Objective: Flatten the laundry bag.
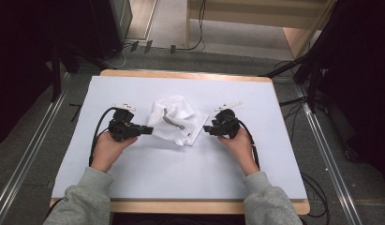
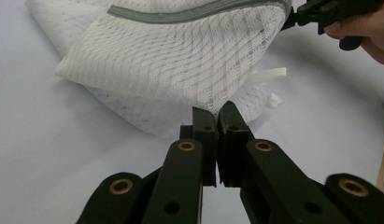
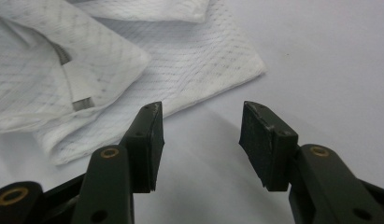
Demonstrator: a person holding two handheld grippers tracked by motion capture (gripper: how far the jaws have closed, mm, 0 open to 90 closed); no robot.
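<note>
i see the mesh bag [image 1: 177, 120] crumpled mid-table. my left gripper [image 2: 216, 122] pinches the bag's near edge, fingers closed; my right gripper [image 3: 201, 135] hovers beside the bag, fingers spread.

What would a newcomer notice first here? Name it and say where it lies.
A crumpled white mesh bag with a grey zipper lies mid-table on the pale sheet. The left gripper is shut on its near edge, while the right gripper waits open just beside the bag's other side, not touching it.
</note>
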